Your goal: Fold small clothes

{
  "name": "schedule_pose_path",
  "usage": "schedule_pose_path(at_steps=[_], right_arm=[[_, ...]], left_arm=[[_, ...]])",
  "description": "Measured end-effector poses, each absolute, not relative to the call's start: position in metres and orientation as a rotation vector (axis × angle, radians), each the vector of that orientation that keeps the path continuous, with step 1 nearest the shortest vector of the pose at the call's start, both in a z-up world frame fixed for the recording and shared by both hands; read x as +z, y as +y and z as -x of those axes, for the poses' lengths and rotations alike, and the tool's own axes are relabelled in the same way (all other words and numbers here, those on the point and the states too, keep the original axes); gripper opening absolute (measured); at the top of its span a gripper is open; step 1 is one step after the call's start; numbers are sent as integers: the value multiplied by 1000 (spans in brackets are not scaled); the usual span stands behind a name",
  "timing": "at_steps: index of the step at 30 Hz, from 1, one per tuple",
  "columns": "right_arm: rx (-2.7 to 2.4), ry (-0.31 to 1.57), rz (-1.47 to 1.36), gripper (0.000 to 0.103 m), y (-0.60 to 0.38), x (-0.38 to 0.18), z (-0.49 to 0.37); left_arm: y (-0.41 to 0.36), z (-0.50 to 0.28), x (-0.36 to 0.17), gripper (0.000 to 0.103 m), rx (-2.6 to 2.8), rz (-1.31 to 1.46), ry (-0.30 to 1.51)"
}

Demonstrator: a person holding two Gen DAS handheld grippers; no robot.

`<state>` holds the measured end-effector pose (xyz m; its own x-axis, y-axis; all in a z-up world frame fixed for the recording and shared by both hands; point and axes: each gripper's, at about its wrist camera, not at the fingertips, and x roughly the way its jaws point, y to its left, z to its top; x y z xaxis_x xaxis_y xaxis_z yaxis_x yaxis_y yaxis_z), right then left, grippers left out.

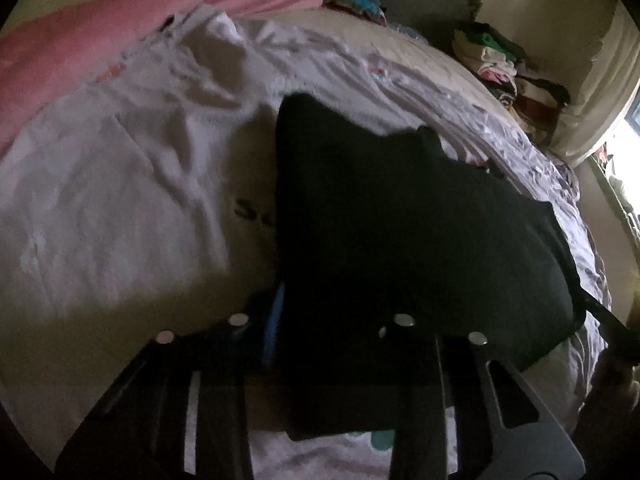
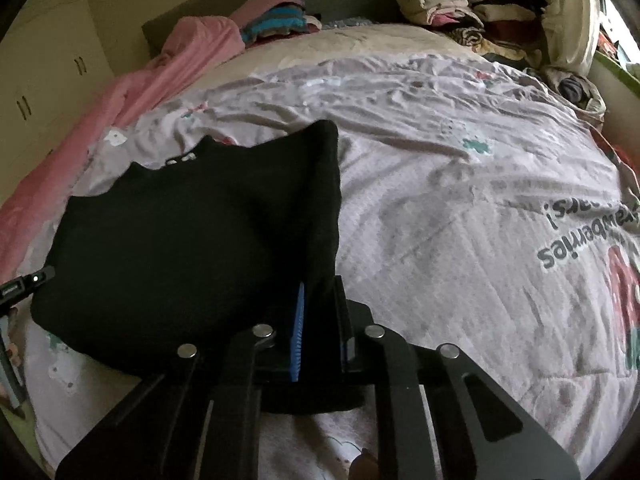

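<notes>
A small black garment [image 1: 420,216] lies on the pale printed bedcover [image 1: 120,184]. Its near left edge runs between the fingers of my left gripper [image 1: 304,312], which is shut on it; the cloth lies against the blue pad [image 1: 274,328] and hides the other finger. In the right wrist view the same black garment [image 2: 192,248] spreads to the left. Its right edge is pinched between the blue pad [image 2: 298,332] and the opposite finger of my right gripper [image 2: 320,312]. Both grippers hold the near hem.
A pink blanket [image 2: 168,68] lies along the bed's left side. Stacks of folded clothes [image 2: 448,4] and a striped pile [image 2: 276,24] sit at the bed's far end. Cupboards [image 2: 36,80] stand at left. The bedcover [image 2: 460,200] stretches right.
</notes>
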<state>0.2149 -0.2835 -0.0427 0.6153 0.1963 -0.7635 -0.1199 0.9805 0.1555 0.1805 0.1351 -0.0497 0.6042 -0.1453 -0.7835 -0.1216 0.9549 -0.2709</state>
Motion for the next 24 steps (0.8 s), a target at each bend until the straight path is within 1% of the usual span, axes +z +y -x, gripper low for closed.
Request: schedule_pose_path(at_steps=[3,5,7,9,11,12,13,14,16,18,20,22,24], right_arm=[[160,901,-85,15,-284,-46,-214],[147,902,-68,20,-283,-45,-213],[111,896,-54,37,-284,-44,-209],[100,896,-59,42,-287,-44,-206],[97,895,-76,44,-291,-44,-200],[95,892,-71,49,-290,-43,-196],[85,887,-60,57,-290,-43,-193],[74,879,-45,59,-288,-42,-189],[67,867,-33,63,-286,-40,-183],[67,857,-30,74,-284,-37,-176],[75,840,-24,75,-281,-33,-170],[75,829,-12,81,-277,-30,-165],[85,818,-13,83,-273,-27,-160]], left_arm=[[136,-175,-53,23,-7,320,927],[136,-172,-52,28,0,319,922],[136,-167,-52,32,15,307,919],[137,-164,-51,34,17,309,917],[138,-159,-49,35,20,311,912],[137,-157,-49,35,22,306,911],[137,-155,-48,38,24,304,910],[138,-153,-48,40,29,301,908],[138,-148,-47,40,32,297,903],[140,-144,-46,41,34,296,900],[140,-142,-46,45,48,286,899],[140,-139,-46,46,51,284,897],[141,-135,-45,46,55,282,894]])
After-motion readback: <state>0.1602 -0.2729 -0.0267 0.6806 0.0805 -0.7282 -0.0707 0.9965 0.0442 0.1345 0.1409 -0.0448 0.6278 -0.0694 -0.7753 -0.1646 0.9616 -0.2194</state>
